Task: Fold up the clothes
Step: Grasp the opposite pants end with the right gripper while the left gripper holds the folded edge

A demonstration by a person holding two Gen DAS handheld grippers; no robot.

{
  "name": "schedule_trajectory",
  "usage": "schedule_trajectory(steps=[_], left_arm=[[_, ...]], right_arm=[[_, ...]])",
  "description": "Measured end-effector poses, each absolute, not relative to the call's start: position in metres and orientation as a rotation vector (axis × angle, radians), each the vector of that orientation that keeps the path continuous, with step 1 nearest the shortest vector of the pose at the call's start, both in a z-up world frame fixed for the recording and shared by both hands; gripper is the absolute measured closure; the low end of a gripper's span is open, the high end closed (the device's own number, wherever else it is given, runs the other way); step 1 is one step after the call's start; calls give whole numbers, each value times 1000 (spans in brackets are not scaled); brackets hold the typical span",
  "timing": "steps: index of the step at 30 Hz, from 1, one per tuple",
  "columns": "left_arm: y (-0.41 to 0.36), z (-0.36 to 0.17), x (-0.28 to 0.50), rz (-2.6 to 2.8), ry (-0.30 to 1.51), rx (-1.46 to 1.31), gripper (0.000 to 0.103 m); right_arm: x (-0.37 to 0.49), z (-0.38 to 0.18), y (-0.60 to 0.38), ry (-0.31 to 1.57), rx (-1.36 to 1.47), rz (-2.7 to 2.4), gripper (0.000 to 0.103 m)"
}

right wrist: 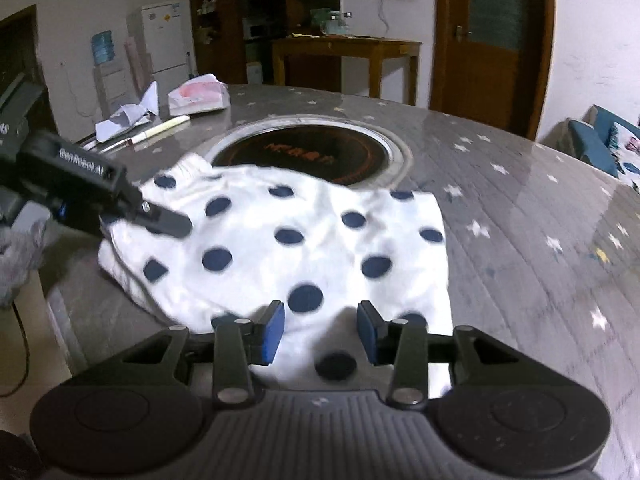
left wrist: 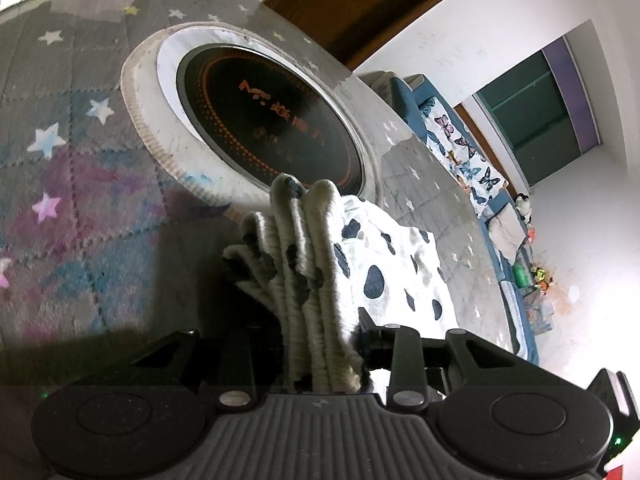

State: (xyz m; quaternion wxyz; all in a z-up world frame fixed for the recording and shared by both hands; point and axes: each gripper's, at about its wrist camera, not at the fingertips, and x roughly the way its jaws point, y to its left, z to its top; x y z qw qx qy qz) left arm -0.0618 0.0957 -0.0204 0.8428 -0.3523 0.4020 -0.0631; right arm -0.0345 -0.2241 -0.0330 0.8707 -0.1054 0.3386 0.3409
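Grey star-printed tabletop (right wrist: 520, 208) carried the spotted white garment (right wrist: 304, 248) at frame centre, its ribbed hem clamped in the left gripper (left wrist: 320, 344), while the right gripper (right wrist: 320, 332) stood wide above the near edge, which probably needed pinching before folding.

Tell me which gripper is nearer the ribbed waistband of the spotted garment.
Left. The left gripper is clamped on the bunched ribbed waistband. The right gripper hangs open over the garment's opposite edge.

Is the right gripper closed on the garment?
No: the right gripper has its jaws spread apart over the garment, with cloth visible in the gap between them.
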Motion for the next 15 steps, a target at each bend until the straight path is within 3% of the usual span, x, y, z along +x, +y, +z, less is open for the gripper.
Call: schedule_trajectory(steps=[15], left_arm=[[99, -13, -62, -104, 848, -661, 61]], right_arm=[[-11, -24, -243, 701, -107, 654, 63]])
